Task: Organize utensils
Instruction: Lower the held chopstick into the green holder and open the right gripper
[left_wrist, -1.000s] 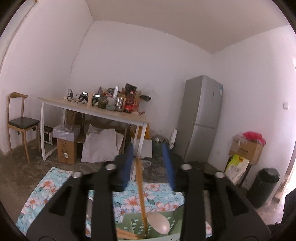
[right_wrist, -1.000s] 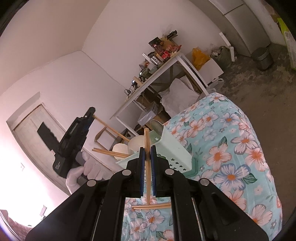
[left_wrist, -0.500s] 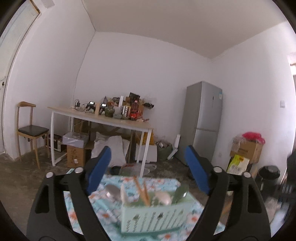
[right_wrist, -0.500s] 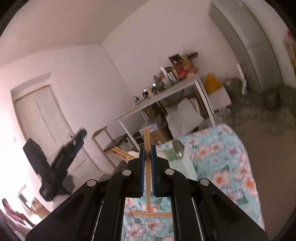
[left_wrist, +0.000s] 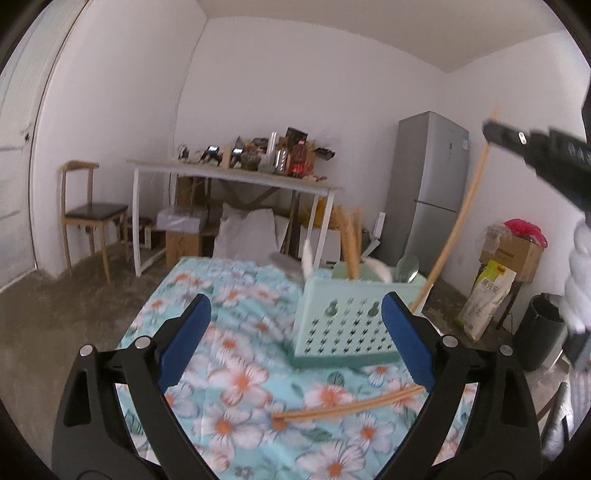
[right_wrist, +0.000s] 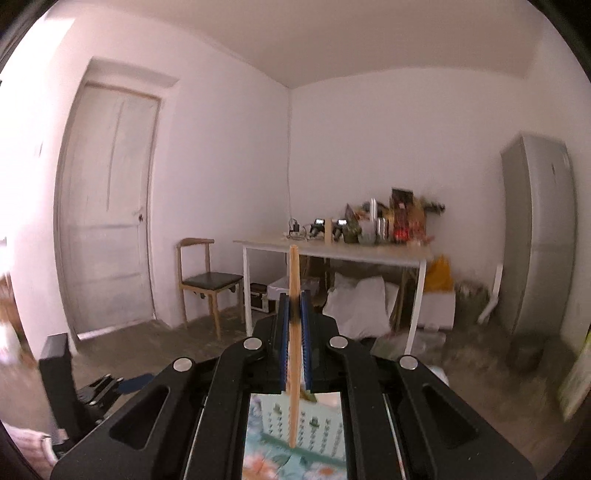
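Left tool: jaws spread wide and empty, blue pads well apart, hovering low over the floral cloth of the worktop. One second ago the same pads bracketed a chopstick standing over the mint-green utensil caddy; half a second ago they were already open and drawn back. The release is therefore complete, and several chopsticks now stand in the caddy with spoons beside them.

Right tool: jaws narrow, clamped on a single wooden chopstick. It has swung from a steep downward tilt to a level pose facing the room; the stick rises above the pads and its lower end hangs before the perforated caddy wall. In the left wrist view the same chopstick slants down from the right tool to a point just beside the caddy's right end; whether its tip is inside the rim cannot be told.

Remaining work: a pair of chopsticks lies on the cloth between the left tool's fingers, near the caddy's front wall and apart from it. Judged from this layout, one insertion is finished, a second is being aligned by the right tool, and the left tool appears freed and positioned to collect the loose pair next. The task looks partly done, with at least these three sticks outstanding.
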